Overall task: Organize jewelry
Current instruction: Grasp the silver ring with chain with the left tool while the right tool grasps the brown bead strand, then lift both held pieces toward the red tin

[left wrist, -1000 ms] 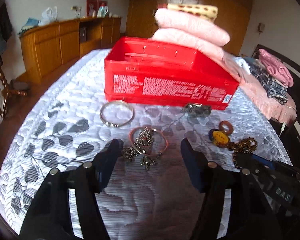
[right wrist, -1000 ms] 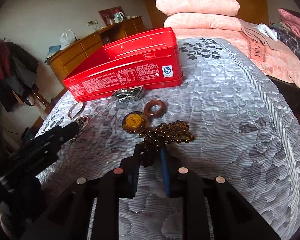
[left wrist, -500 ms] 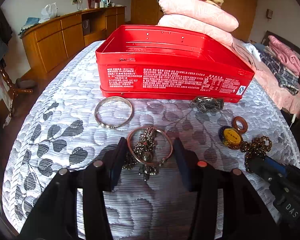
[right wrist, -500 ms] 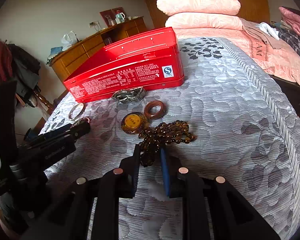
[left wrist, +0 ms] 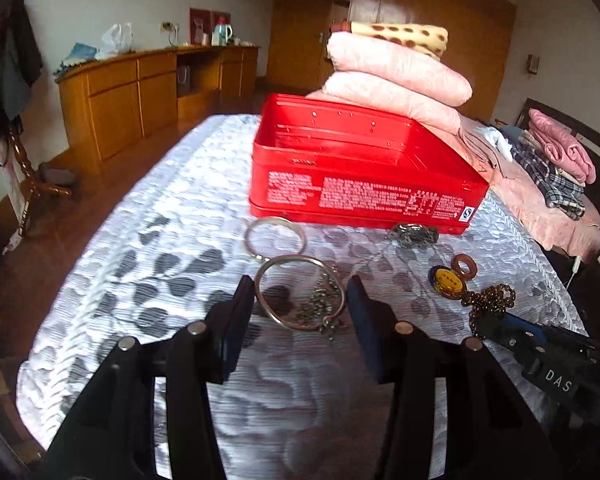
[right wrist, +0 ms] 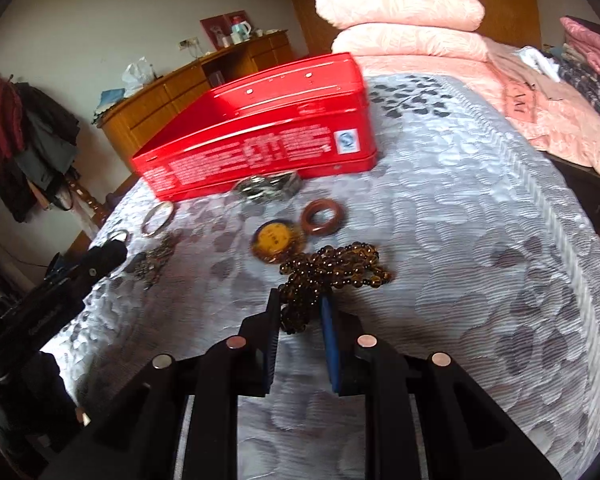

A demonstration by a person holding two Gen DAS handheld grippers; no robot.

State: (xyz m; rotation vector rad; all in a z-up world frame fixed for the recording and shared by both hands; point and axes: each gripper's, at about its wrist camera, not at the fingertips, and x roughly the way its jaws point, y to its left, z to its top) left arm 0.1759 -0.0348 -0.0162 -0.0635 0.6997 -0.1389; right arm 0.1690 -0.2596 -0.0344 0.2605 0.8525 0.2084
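Left wrist view: the left tool [left wrist: 300,300] is clenched on a silver bangle [left wrist: 300,292] with a chain tangle inside, lifted off the bed [left wrist: 140,248]. A second bangle [left wrist: 275,236] lies at its 12 o'clock, before the open red tin [left wrist: 360,184]. Right wrist view: the right tool [right wrist: 300,320] grips the brown bead necklace [right wrist: 332,268]; an amber pendant [right wrist: 276,240] and brown ring [right wrist: 322,216] sit toward 11 and 12 o'clock.

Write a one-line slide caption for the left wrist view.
Left gripper fingers close around a silver bangle lying over a chain on the quilt, red tin open behind.
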